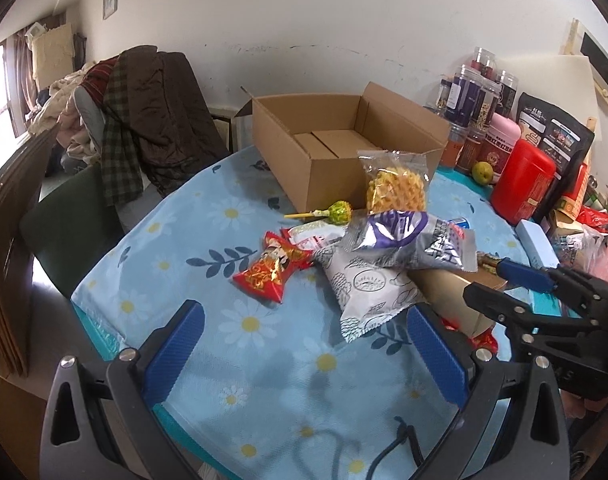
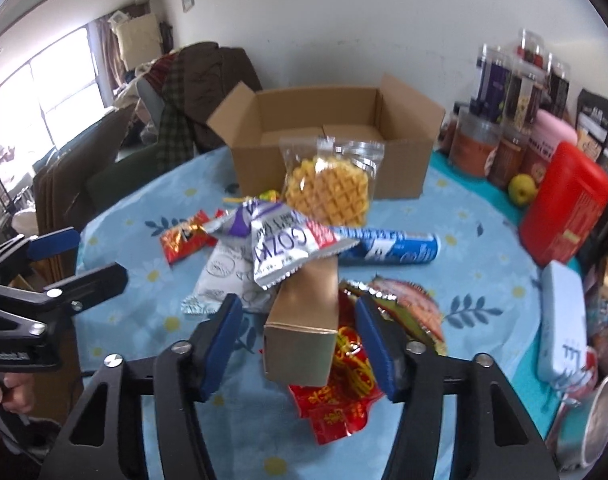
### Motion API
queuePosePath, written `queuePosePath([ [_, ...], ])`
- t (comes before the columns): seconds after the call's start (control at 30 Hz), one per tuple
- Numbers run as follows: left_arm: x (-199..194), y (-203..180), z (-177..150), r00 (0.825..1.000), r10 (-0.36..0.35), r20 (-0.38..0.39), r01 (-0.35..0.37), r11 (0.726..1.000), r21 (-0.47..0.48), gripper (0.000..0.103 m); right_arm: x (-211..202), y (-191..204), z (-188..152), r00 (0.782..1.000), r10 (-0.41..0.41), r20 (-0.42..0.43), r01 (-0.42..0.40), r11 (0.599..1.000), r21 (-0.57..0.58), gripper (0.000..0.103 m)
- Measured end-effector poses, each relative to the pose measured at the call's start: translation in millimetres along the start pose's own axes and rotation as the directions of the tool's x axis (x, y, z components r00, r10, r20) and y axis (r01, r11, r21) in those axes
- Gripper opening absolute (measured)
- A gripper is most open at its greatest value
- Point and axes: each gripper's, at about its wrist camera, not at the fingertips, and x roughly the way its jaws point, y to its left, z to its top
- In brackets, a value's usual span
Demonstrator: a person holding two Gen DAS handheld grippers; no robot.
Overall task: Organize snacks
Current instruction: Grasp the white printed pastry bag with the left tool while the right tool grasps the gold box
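On the tabletop (image 1: pixel 208 360), covered in a light blue cloth with white daisies, the left gripper (image 1: pixel 304 356) hovers low with its blue-padded jaws spread wide and nothing between them; only bare cloth lies in the gap. Just ahead of it and slightly to the right lies a white pouch printed with line drawings (image 1: pixel 368 292), and farther left a red and gold foil candy packet (image 1: pixel 270 270). Beyond these a green-wrapped lollipop on a yellow stick (image 1: pixel 336 213) rests near the front wall of the open brown cardboard box (image 1: pixel 316 148), which stands empty at the far side of the tabletop.

A silver and purple foil snack bag (image 2: pixel 280 240) lies across the middle of the pile, and a clear packet holding a golden waffle (image 2: pixel 328 188) leans against the box front.

The right gripper (image 2: pixel 300 344) sits over the near end of a tan rectangular cardboard carton (image 2: pixel 304 332). Its jaws are partly closed and straddle the carton, yet a gap shows on either side, so the pads are not pressing on it. Under the carton lies a red foil packet with gold characters (image 2: pixel 340 392). To the right, a blue tubular biscuit pack (image 2: pixel 400 248) lies behind the carton, and a red plastic container (image 2: pixel 564 208) stands near the tabletop's right edge.
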Motion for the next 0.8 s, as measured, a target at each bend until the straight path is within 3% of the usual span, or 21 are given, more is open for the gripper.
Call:
queuePosePath([
  [0.13, 4, 4, -2, 1.000, 0.009, -0.012, -0.009, 1.000, -0.012, 0.103, 18, -4, -5, 0.999, 0.013, -0.047, -0.012, 1.000, 0.028, 0.054],
  [0.2, 7, 5, -2, 1.000, 0.002, -0.017, -0.003, 1.000, -0.019, 0.103, 22, -6, -7, 0.999, 0.016, -0.048, -0.014, 0.999, 0.038, 0.042],
  [0.33, 10, 1, -3, 1.000, -0.007, -0.020, 0.007, 1.000, -0.014, 0.103, 17, -13, -11, 1.000, 0.008, -0.008, -0.007, 0.997, 0.078, 0.036],
  [0.8, 41, -31, 2, 0.994, -0.076, -0.081, 0.079, 0.996, 0.028, 0.103, -20, -26, -50, 1.000, -0.006, -0.029, 0.008, 0.996, 0.089, 0.036],
])
